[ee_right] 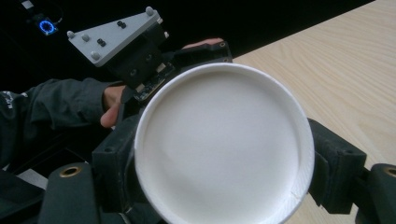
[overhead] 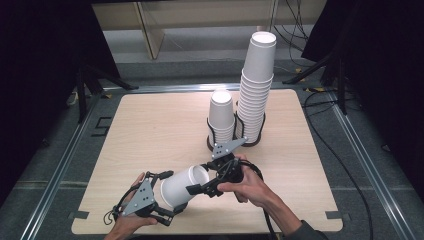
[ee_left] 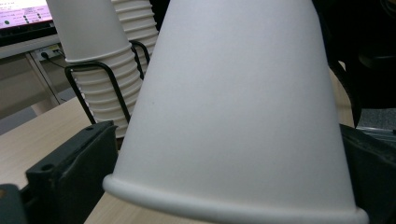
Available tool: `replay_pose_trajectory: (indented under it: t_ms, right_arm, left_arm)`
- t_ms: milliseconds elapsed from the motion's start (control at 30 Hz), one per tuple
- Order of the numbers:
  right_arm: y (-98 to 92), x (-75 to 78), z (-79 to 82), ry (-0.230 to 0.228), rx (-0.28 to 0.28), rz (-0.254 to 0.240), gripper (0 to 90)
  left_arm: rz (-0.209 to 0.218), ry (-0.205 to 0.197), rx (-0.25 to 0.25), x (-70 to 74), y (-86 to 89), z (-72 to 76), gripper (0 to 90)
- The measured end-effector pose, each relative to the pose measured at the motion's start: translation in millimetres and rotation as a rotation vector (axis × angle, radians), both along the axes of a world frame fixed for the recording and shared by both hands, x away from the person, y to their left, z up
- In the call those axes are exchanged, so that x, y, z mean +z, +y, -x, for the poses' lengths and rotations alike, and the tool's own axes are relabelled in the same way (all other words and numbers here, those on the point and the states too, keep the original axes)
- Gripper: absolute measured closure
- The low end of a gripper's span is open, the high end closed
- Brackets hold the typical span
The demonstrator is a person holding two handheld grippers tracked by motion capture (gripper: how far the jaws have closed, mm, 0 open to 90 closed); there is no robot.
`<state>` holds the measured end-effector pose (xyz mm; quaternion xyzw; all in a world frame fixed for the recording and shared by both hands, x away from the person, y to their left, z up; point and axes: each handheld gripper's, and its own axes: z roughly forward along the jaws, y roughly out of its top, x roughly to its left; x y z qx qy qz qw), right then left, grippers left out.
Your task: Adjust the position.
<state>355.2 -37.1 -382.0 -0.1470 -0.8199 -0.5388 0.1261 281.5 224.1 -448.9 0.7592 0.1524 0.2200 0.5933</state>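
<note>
A white paper cup lies on its side above the desk, between both tools. The right tool clamps it near the open mouth, one jaw against each side. The left tool has its jaws spread at the cup's base end, not pressing. Two cup stacks stand in wire holders behind.

Probably a lab, black curtains, loose floor cables, wooden test table, monitor
</note>
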Motion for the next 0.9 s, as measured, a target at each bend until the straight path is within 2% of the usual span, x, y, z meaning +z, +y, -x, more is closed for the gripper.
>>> replay_pose_trajectory:
  t_ms: [33, 67, 100, 200, 267, 333, 367, 400, 433, 533, 567, 600, 633, 667, 700, 767, 800, 833, 867, 900]
  right_arm:
    - [0.0, -0.4, -0.6, -0.011, 0.000, -0.005, 24.9]
    - [-1.1, 0.7, 1.0, 0.023, -0.010, 0.003, 24.8]
    - [-1.7, 0.6, -0.8, 0.003, -0.003, -0.005, 24.8]
    - [-2.7, 0.7, -2.2, 0.004, -0.002, -0.025, 24.8]
    - [-3.2, 0.7, -2.5, 0.005, -0.002, -0.020, 24.7]
    - [-3.4, -0.5, -3.5, -0.001, -0.007, -0.025, 24.7]
    - [-4.6, 0.8, -3.0, 0.018, -0.002, -0.023, 24.6]
    - [-4.8, 0.8, -3.2, 0.016, 0.000, -0.020, 24.6]
    - [-4.5, -0.5, -4.6, -0.010, -0.001, -0.016, 24.4]
    - [-5.3, 1.1, -3.7, -0.027, -0.005, 0.020, 24.2]
    - [-4.9, 1.7, -3.1, -0.049, -0.002, 0.038, 23.9]
    - [-4.5, 2.8, -2.2, -0.080, -0.005, 0.061, 23.2]
    - [-4.6, 4.7, -0.8, -0.111, -0.014, 0.092, 21.9]
    - [-4.3, 6.5, 1.1, -0.135, -0.018, 0.126, 20.4]
    - [-4.5, 8.8, 2.5, -0.178, -0.019, 0.149, 19.0]
    - [-4.5, 13.7, 6.2, -0.224, -0.026, 0.193, 17.7]
    - [-4.5, 16.1, 8.1, -0.257, -0.030, 0.215, 17.7]
    - [-4.5, 18.5, 12.8, -0.253, -0.044, 0.251, 17.6]
    - [-3.7, 20.4, 12.5, -0.323, -0.020, 0.269, 17.6]
    - [-3.0, 21.9, 16.4, -0.331, -0.014, 0.299, 17.6]
  left_arm:
    - [0.019, -0.001, -0.011, -0.5, -0.5, -0.4, 4.0]
    - [0.009, 0.006, -0.008, 0.8, 0.6, 0.2, 5.0]
    - [0.011, 0.010, -0.011, 1.6, 1.0, 0.0, 5.8]
    - [0.032, 0.009, -0.018, 1.6, 0.3, -1.3, 7.3]
    - [0.010, 0.023, -0.009, 2.7, 1.2, -0.4, 8.4]
    - [0.012, 0.024, -0.011, 3.0, 1.0, -1.1, 9.6]
    - [0.003, 0.022, -0.010, 3.5, 1.1, -1.1, 10.1]
    - [-0.023, 0.025, -0.007, 4.5, 1.9, -0.6, 10.4]
    - [-0.025, 0.031, -0.003, 4.0, 0.6, -0.1, 10.8]
    - [-0.043, 0.038, 0.001, 2.7, -1.0, -1.4, 11.9]
    - [-0.072, 0.032, 0.003, 2.9, -0.5, -1.7, 12.1]
    - [-0.079, 0.044, 0.012, 2.4, -1.3, -1.3, 12.4]
    - [-0.108, 0.048, 0.016, 2.5, -0.8, -1.8, 12.7]
    - [-0.120, 0.056, 0.021, 1.7, -1.5, -1.7, 13.0]
    - [-0.131, 0.066, 0.021, 1.1, -1.9, -2.2, 13.3]
    - [-0.162, 0.069, 0.022, -0.2, -2.8, -3.4, 13.8]
    - [-0.163, 0.085, 0.028, -1.2, -4.5, -2.6, 14.0]
    - [-0.171, 0.087, 0.022, -2.0, -5.6, -3.1, 14.1]
    - [-0.198, 0.095, 0.017, -1.9, -6.1, -3.3, 14.2]
    - [-0.219, 0.093, 0.017, -2.4, -7.3, -3.3, 14.3]
